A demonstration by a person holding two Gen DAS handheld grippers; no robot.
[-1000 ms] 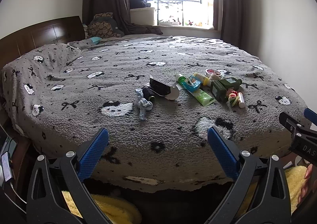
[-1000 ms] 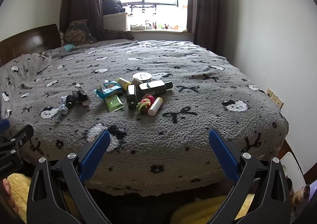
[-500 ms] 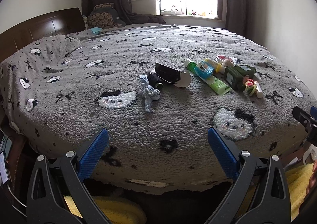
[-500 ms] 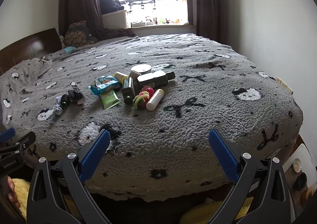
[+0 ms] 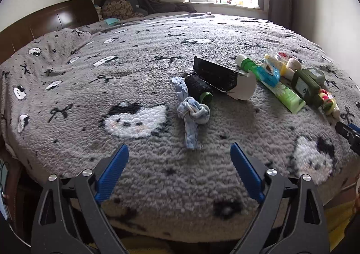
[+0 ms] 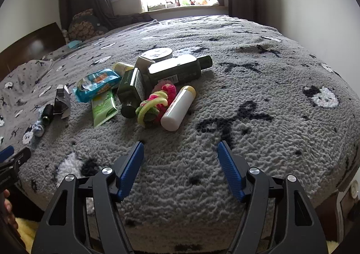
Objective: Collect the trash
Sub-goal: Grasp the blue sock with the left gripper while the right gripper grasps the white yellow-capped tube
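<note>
Trash and toiletries lie on a grey patterned bed (image 5: 112,78). In the left wrist view a knotted pale blue rag (image 5: 192,114), a black thread spool (image 5: 199,86) and a torn black-and-white carton (image 5: 222,78) lie just ahead of my open, empty left gripper (image 5: 178,157). In the right wrist view a white tube (image 6: 178,107), a pink-and-yellow hair tie bundle (image 6: 157,101), two dark green bottles (image 6: 175,70), a green tube (image 6: 103,107) and a blue wrapper (image 6: 96,84) lie ahead of my open, empty right gripper (image 6: 180,152).
A wooden headboard (image 5: 45,20) and pillows stand at the far left. A window sill with clutter (image 6: 175,4) and dark curtains are behind the bed. The white wall (image 6: 315,6) runs along the right. The bed's front edge is just below both grippers.
Both grippers have moved forward and closer over the bed; the objects look larger and nearer. Jaws stay open.
</note>
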